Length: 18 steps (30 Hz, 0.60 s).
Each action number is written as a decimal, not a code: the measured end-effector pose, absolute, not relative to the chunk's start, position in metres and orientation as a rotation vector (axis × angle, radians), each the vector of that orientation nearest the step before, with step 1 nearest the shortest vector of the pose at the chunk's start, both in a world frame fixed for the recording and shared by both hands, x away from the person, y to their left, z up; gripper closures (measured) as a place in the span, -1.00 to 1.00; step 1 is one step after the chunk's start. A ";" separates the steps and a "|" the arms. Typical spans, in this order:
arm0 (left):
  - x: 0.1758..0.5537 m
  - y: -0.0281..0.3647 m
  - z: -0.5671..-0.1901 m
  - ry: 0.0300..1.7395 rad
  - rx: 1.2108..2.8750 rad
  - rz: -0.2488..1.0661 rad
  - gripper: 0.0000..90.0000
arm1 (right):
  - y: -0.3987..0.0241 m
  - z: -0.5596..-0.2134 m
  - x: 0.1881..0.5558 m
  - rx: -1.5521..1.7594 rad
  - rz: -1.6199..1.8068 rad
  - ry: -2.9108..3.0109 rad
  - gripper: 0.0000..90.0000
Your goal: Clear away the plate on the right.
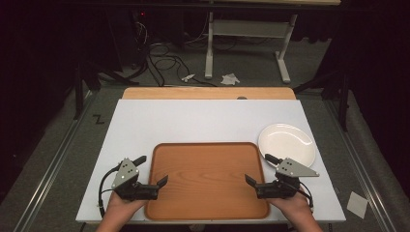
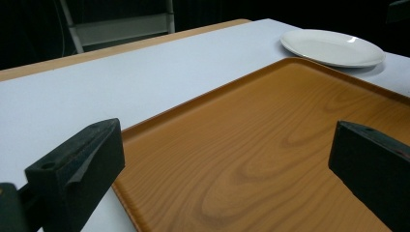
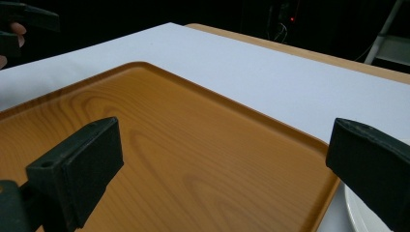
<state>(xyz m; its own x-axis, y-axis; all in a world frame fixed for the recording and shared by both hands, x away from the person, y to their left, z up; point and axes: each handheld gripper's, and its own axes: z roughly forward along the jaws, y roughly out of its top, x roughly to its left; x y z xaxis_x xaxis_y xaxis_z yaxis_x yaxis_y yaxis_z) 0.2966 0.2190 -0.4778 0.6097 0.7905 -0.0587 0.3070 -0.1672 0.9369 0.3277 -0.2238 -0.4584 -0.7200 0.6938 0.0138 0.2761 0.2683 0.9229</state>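
Note:
A wood-grain tray (image 1: 208,179) lies empty at the front middle of the white tabletop (image 1: 193,121). An empty white plate (image 1: 286,143) sits just off the tray's far right corner. My left gripper (image 1: 151,170) is open and straddles the tray's left rim. In the left gripper view its jaws stand wide, one over the white top and one over the tray (image 2: 270,145), with the plate (image 2: 333,47) beyond. My right gripper (image 1: 261,169) is open across the tray's right rim. In the right gripper view the tray (image 3: 169,135) runs between its jaws and the plate's edge (image 3: 355,212) is at bottom right.
The white top rests on a wooden table whose far edge (image 1: 208,93) is visible. Behind it on the floor are a white desk frame (image 1: 246,29), loose cables (image 1: 164,63) and scraps of paper (image 1: 229,79). The left gripper (image 3: 24,24) appears in the right gripper view's top left corner.

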 end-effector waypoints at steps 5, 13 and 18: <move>0.297 0.218 -0.477 0.894 1.747 0.554 -1.00 | -0.224 -0.458 0.327 0.865 1.436 2.153 -0.98; 0.297 0.219 -0.477 0.895 1.747 0.559 -1.00 | -0.227 -0.458 0.329 0.902 1.431 2.145 -0.98; 0.297 0.219 -0.477 0.895 1.745 0.566 -1.00 | -0.234 -0.456 0.331 0.942 1.424 2.125 -0.98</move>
<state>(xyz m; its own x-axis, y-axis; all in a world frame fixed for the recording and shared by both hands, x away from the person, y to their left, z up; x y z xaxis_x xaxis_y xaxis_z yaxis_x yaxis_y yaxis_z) 0.2966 0.2195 -0.4766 0.6091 0.7918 -0.0465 0.2977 -0.1738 0.9387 0.3307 -0.2343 -0.4559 -0.6860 0.7269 0.0311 0.3050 0.2485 0.9194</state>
